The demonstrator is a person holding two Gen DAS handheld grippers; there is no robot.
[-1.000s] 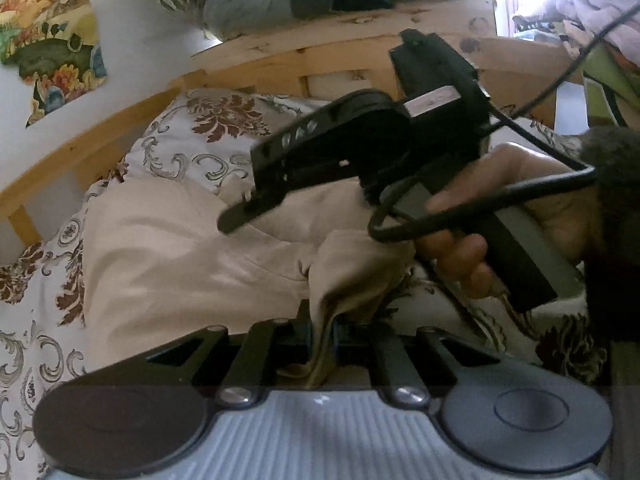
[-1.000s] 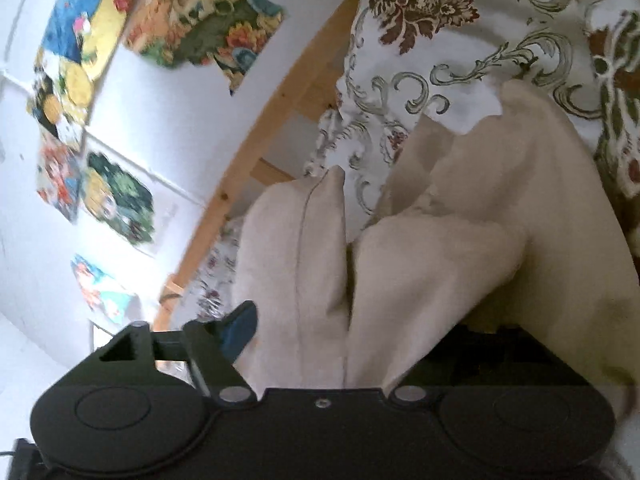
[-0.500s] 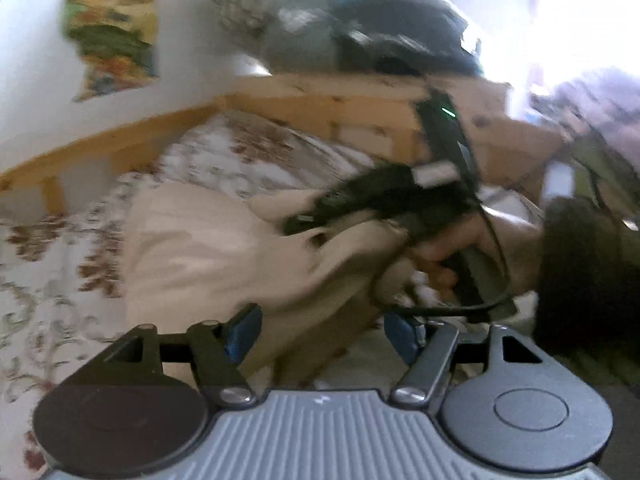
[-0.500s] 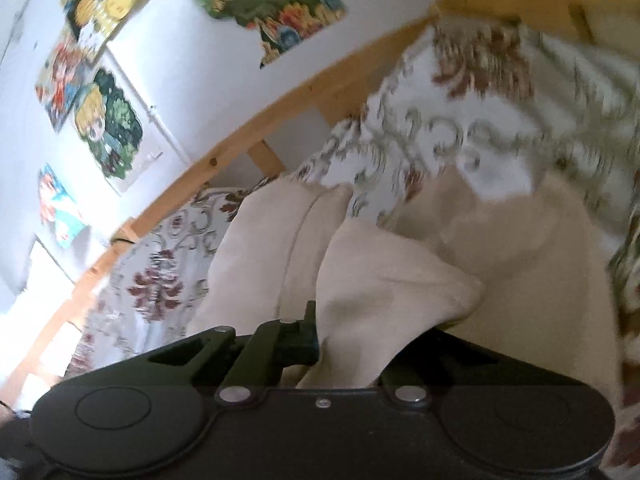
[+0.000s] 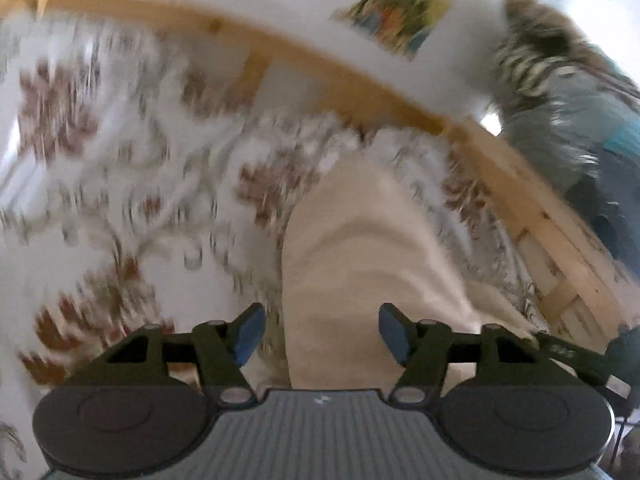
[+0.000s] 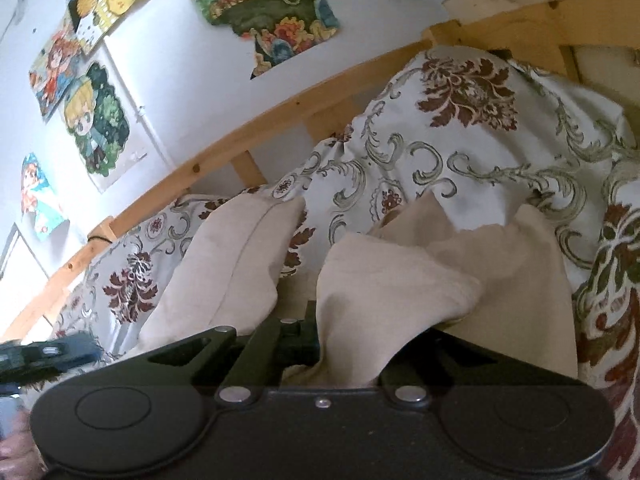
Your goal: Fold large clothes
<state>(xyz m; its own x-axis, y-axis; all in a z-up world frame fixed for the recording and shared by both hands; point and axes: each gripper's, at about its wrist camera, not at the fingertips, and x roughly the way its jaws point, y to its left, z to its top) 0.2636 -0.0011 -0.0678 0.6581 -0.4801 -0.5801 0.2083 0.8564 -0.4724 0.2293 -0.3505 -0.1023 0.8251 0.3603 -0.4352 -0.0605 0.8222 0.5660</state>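
A beige garment [image 5: 360, 248] lies on a floral bedsheet [image 5: 120, 184]; the left wrist view is motion-blurred. My left gripper [image 5: 320, 334] is open, its blue-padded fingers spread either side of the cloth and holding nothing. In the right wrist view the same beige garment [image 6: 400, 292] is bunched in folds. My right gripper [image 6: 320, 340] is shut on a fold of it, and the cloth drapes over and hides the right finger. Part of the left gripper [image 6: 44, 354] shows at the lower left edge.
A wooden bed rail [image 6: 280, 116] runs along the far side of the bed, below a white wall with picture posters [image 6: 96, 120]. A pile of dark and striped clothes [image 5: 568, 92] sits past the rail in the left wrist view.
My left gripper has let go of the beige cloth, opened, and swung left across the bed. My right gripper has closed on the garment and keeps its hold.
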